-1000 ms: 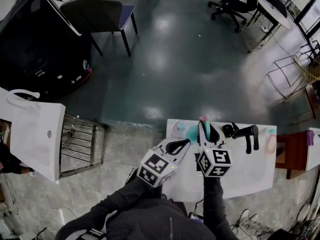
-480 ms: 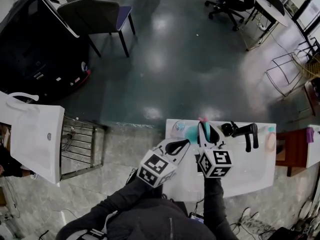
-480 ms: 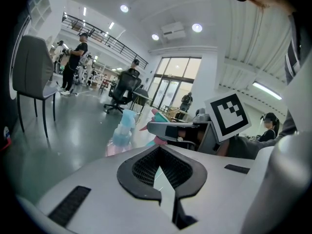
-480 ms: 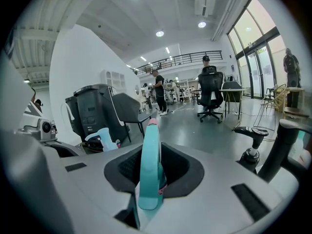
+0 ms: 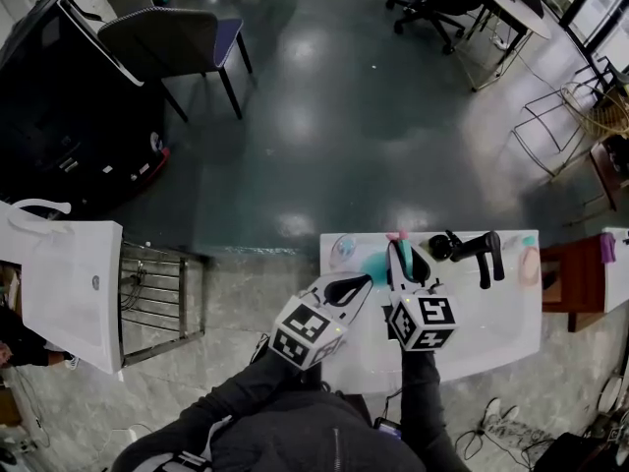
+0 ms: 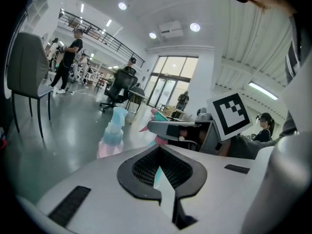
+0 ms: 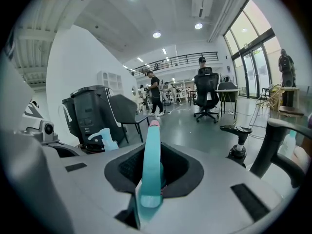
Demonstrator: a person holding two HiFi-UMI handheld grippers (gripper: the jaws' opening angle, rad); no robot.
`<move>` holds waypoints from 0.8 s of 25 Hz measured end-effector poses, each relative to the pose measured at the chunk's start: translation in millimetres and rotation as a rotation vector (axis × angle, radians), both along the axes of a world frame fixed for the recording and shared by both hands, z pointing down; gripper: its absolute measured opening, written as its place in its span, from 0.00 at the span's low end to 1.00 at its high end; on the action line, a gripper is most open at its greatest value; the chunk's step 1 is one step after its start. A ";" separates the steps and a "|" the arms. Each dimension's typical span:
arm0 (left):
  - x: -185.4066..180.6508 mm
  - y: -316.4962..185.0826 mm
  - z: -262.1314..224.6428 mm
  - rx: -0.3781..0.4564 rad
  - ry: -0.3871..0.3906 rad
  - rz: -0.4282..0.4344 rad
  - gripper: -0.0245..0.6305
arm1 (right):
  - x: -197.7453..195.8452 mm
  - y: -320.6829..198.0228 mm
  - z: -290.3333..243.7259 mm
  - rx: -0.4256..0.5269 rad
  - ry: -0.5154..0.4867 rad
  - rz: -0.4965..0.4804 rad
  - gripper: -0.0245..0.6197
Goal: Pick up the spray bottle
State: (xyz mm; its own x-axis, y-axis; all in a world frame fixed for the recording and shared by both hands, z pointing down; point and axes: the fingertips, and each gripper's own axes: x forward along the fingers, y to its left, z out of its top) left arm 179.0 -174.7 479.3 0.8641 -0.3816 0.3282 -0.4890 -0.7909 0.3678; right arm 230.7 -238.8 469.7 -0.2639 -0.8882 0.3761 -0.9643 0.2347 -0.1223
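White table (image 5: 491,332) carries the task's thing at its far edge. Right gripper (image 5: 406,264): jaws closing around the teal spray bottle (image 7: 150,165), seemingly on its narrow head. A thin hold may slip or tip it on lifting. Left gripper (image 5: 346,288): closed, empty. Pink spray bottle (image 6: 111,135) is near and could get knocked.

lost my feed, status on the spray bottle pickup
left gripper shut, empty. right gripper closing on teal spray bottle. pink spray bottle stands to its left, not blocking.
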 end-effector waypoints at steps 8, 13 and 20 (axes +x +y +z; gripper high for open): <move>7.5 7.4 -0.9 0.001 0.007 0.056 0.05 | 7.5 15.2 -6.2 0.007 0.005 0.050 0.14; 16.8 15.4 -1.9 0.006 0.014 0.114 0.04 | 16.4 31.2 -7.0 0.005 0.012 0.101 0.14; 36.9 37.1 0.8 0.010 0.016 0.235 0.04 | 36.8 65.5 -5.0 0.004 0.016 0.212 0.14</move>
State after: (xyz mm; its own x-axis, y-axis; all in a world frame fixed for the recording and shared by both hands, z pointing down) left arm 215.9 -137.6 480.1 0.9347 -0.1724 0.3108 -0.2850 -0.8860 0.3657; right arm 267.5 -173.4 464.7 -0.0648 -0.9246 0.3754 -0.9940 0.0267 -0.1059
